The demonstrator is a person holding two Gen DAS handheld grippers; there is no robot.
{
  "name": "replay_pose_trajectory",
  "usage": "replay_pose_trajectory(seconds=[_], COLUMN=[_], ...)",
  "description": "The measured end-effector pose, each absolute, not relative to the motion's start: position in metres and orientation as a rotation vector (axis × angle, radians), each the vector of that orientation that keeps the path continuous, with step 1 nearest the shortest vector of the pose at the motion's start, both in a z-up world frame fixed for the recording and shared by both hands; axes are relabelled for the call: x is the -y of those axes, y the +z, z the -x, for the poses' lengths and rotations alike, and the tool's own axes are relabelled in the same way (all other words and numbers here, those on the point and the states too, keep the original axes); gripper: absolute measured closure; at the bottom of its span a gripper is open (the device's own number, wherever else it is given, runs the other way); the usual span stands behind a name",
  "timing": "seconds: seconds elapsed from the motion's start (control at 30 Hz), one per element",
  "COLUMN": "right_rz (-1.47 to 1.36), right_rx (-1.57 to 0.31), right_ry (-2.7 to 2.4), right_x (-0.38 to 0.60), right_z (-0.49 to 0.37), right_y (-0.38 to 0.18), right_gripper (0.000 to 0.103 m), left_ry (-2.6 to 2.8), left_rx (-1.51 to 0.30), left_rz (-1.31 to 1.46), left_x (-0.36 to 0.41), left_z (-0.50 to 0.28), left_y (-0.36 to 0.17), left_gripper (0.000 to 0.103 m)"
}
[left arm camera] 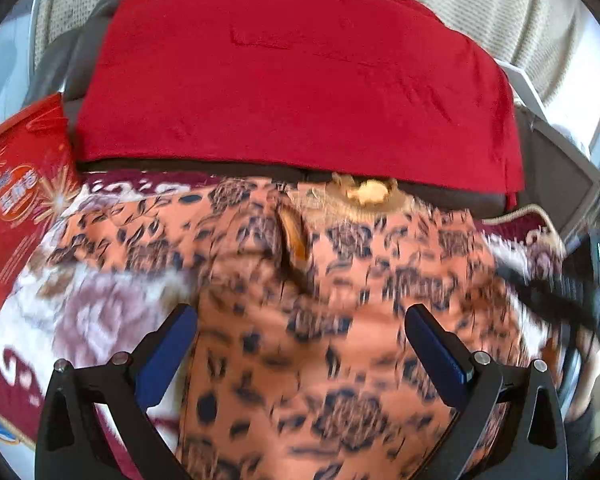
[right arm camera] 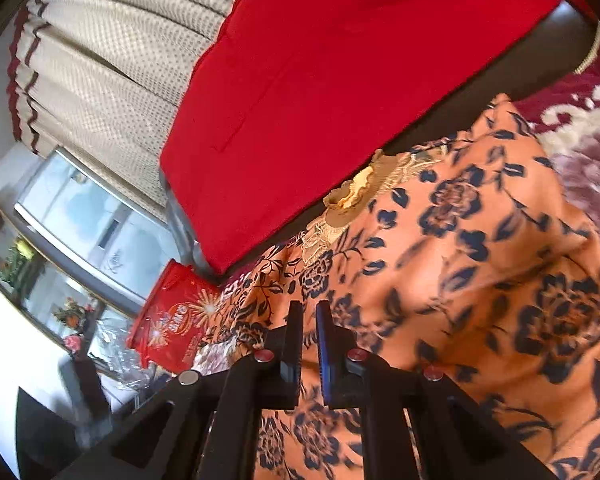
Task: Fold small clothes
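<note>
Under both tongs lies the garment (left arm camera: 320, 320), orange with dark floral print, spread over a maroon-and-white floral rug (left arm camera: 92, 312). Left tongs (left arm camera: 300, 344) gape wide, blue pads (left arm camera: 168, 356) well apart, nothing between them; garment sits below and ahead, its left edge running just beside the left pad. Left view is motion-blurred, so contact with the cloth can't be told. Right tongs (right arm camera: 309, 356) are nearly closed, narrow gap between the pads; orange cloth fills that gap in view, but whether it is pinched or just behind the tips can't be told. Garment (right arm camera: 480, 280) spreads mostly to the right of the right tongs. Lace collar with a cream rosette (right arm camera: 352, 196) marks the far end of the garment, next to a dark seat edge. Red blanket (left arm camera: 300, 72) covers the furniture beyond the collar. Red printed bag (left arm camera: 16, 200) lies at the garment's left, on the rug. Beige curtain (right arm camera: 112, 60) hangs behind. Right tongs show at the right edge of the left view, blurred.
</note>
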State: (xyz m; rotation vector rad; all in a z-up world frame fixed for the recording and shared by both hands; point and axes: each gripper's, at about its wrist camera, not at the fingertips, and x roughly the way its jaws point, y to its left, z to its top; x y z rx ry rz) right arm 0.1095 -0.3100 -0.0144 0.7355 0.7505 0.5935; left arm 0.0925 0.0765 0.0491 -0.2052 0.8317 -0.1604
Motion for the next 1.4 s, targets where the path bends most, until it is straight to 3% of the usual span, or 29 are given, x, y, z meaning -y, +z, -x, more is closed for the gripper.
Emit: replay_pose_trajectory(seconds=[0.13,0.33,0.37,0.43,0.53,0.57,0.6,0.9,1.2,1.4], right_rz=[-0.782,-0.830,-0.836,-0.851,-0.871,-0.877,-0.883,-0.902,-0.975,-0.990], right_rx=[-0.728,-0.673,-0.669,-0.664,-0.661,-0.663,-0.664,-0.698,-0.921,-0.896], right_ry=[0.585,0.591,0.582,0.562,0.526,0.521,0.514,0.455,0.292,0.351], right_x=[0.340,0.358,0.365,0.373,0.382,0.385,0.387,0.417,0.476,0.478], right_z=[-0.104,-0.105,-0.104,-0.102,-0.101,-0.100,-0.101,-0.107,-0.205,-0.234], right_y=[-0.026,-0.023,-0.024,-0.026,-0.031,-0.033,-0.034,-0.036,-0.073,-0.071], right_gripper=[0.094,0.094,0.094,0.094,0.094,0.094,0.094,0.094,0.094,0.094], left_ry=[-0.139,-0.127,-0.106,-0.092,-0.039,-0.013,0.010,0.074,0.064,0.035], left_rx=[-0.957,-1.076,-1.103,-1.143,-1.197,-1.211,-1.218,-1.129,-1.132,-1.128], left_rz=[0.491,0.448,0.442,0.435,0.399,0.383,0.375,0.251,0.192,0.192], left_x=[-0.098,-0.059,-0.055,-0.051,-0.049,-0.050,-0.052,-0.065,-0.060,-0.063], left_z=[-0.134,-0.171,-0.179,-0.190,-0.202,-0.204,-0.206,-0.205,-0.199,-0.199], left_y=[0.033,0.004,-0.005,-0.017,-0.033,-0.038,-0.040,-0.044,-0.052,-0.053], left_gripper=[0.001,0.001,0.005,0.018,0.053,0.077,0.092,0.092,0.090,0.090])
